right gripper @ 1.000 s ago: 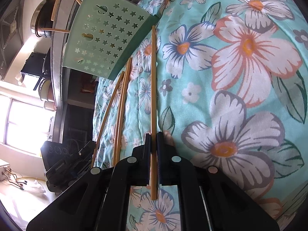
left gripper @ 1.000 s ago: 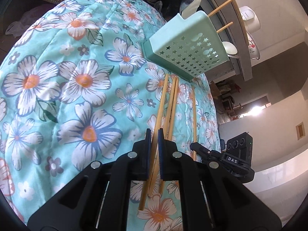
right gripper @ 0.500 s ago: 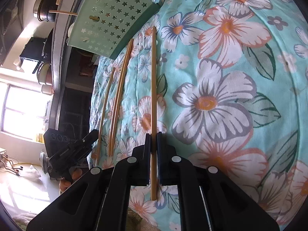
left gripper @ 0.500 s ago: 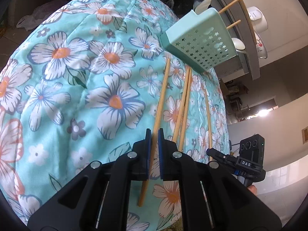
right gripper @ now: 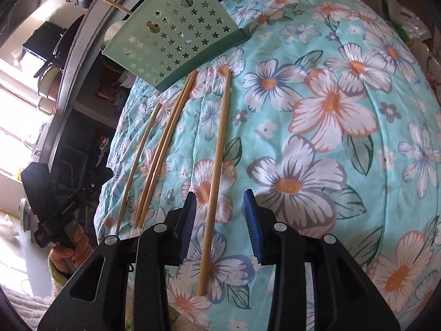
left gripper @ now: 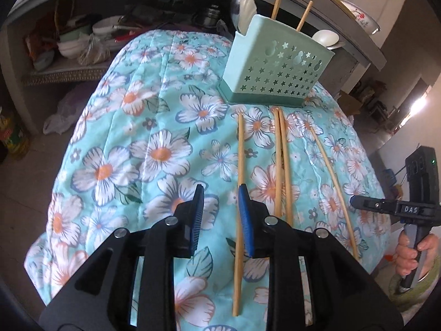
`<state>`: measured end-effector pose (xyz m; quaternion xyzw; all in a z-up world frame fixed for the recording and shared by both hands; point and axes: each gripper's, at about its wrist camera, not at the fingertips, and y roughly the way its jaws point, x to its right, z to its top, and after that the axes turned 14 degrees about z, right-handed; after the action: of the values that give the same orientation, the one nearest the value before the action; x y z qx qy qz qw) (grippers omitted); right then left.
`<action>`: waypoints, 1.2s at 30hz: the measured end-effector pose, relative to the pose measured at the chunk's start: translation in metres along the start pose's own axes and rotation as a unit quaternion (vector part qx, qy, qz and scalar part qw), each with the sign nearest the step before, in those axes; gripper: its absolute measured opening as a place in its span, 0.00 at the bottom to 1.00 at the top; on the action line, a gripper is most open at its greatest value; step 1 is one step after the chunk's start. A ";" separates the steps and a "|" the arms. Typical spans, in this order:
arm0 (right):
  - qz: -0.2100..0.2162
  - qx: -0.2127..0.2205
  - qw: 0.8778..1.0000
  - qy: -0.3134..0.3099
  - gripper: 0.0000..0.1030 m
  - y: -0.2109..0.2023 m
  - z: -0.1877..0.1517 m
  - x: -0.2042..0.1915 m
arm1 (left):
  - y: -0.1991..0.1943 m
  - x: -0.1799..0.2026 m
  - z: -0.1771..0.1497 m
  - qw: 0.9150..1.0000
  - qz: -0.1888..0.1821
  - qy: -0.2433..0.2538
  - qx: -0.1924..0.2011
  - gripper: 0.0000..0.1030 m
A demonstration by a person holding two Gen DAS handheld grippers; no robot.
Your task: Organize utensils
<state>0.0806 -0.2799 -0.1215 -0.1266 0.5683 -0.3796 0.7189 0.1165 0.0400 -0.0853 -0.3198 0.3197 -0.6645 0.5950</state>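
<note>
Left wrist view: the left gripper [left gripper: 220, 215] has its jaws opening, standing narrowly apart. One chopstick [left gripper: 239, 171] lies flat on the floral cloth [left gripper: 115, 149], running from 6 o'clock to 12 o'clock; it passes against the inner face of the right-hand pad, which no longer presses it. Three more chopsticks [left gripper: 282, 165] lie toward 3 o'clock, roughly parallel, all pointing at the holder [left gripper: 275, 71] at 1 o'clock. The holder is a mint plastic box with star perforations, upright, already carrying two chopsticks and spoons. The right gripper [left gripper: 386, 207] shows at 3 o'clock, held in a hand [left gripper: 413, 251]. Right wrist view: the right gripper [right gripper: 219, 215] has its jaws opening, moderately apart, with a chopstick [right gripper: 217, 149] lying between the pads on the cloth, touching neither. Its long axis runs from 6 o'clock to 12 o'clock toward the holder [right gripper: 176, 38] at 11 o'clock. The sticks are slender, smooth, pale bamboo; the cloth is soft and quilted. Each gripper is nearest its own stick, which judging by alignment must be gripped across its axis.
</note>
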 end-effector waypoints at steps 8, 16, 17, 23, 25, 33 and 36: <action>-0.076 0.051 0.994 -0.050 0.35 -0.008 0.023 -0.012 | 0.010 0.029 0.038 0.997 0.023 0.075 0.024 0.26; -0.151 0.093 0.979 -0.103 0.38 -0.008 0.033 -0.027 | 0.045 0.047 0.064 0.995 0.002 0.096 -0.010 0.26; -0.151 0.100 0.978 -0.104 0.38 -0.008 0.035 -0.029 | 0.048 0.050 0.066 0.995 0.001 0.100 -0.012 0.26; -0.166 0.097 0.973 -0.126 0.38 0.007 0.042 -0.036 | 0.070 0.063 0.075 0.992 0.021 0.127 -0.019 0.26; -0.171 0.094 0.972 -0.133 0.38 0.012 0.042 -0.037 | 0.080 0.064 0.074 0.991 0.030 0.131 -0.025 0.26; -0.187 0.088 0.965 -0.159 0.38 0.029 0.049 -0.038 | 0.100 0.066 0.070 0.989 0.044 0.135 -0.032 0.26; -0.178 0.080 0.967 -0.166 0.38 0.037 0.054 -0.039 | 0.101 0.068 0.071 0.989 0.049 0.140 -0.030 0.25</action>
<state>0.1423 -0.2414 -0.0986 -0.2291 0.3774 -0.5196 0.7315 0.2274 -0.0396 -0.1215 -0.2252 0.4345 -0.6628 0.5667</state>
